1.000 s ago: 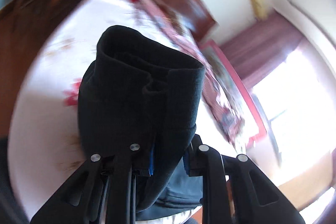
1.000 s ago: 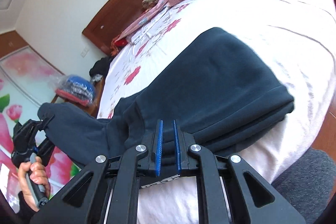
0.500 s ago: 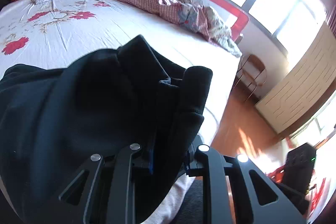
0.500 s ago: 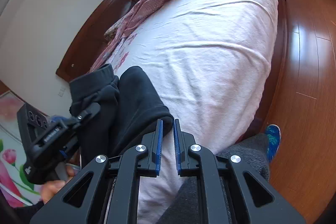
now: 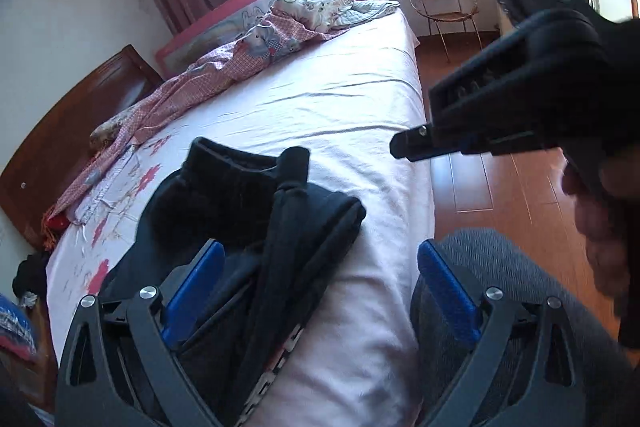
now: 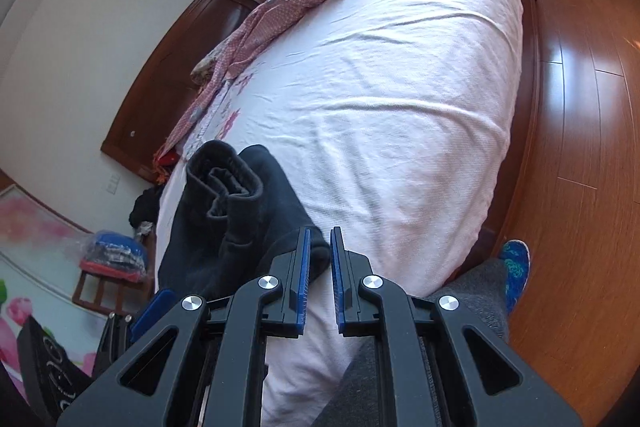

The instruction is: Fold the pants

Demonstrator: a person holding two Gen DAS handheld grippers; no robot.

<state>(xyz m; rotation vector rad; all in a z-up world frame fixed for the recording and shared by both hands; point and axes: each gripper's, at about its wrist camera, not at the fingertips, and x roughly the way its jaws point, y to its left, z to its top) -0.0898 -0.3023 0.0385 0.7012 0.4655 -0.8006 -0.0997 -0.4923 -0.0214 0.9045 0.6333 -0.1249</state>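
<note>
The left gripper has just been opening, and its blue pads now stand wide apart; the folded bundle of dark pants lies between them, hard against the left pad while the right pad is well clear of the cloth, so nothing is gripped. The right gripper is nearly closed, its two blue pads parted by a narrow slit with nothing between them; the near corner of the pants sits just beside its left pad. In the left wrist view the right gripper shows from the side over the bed's edge, a blurred hand on its handle. The pants lie doubled over, ribbed cuffs uppermost, at the near edge of the white bed sheet. A pink checked quilt is bunched along the far side, the wooden headboard beyond, and the wooden floor lies to the right
</note>
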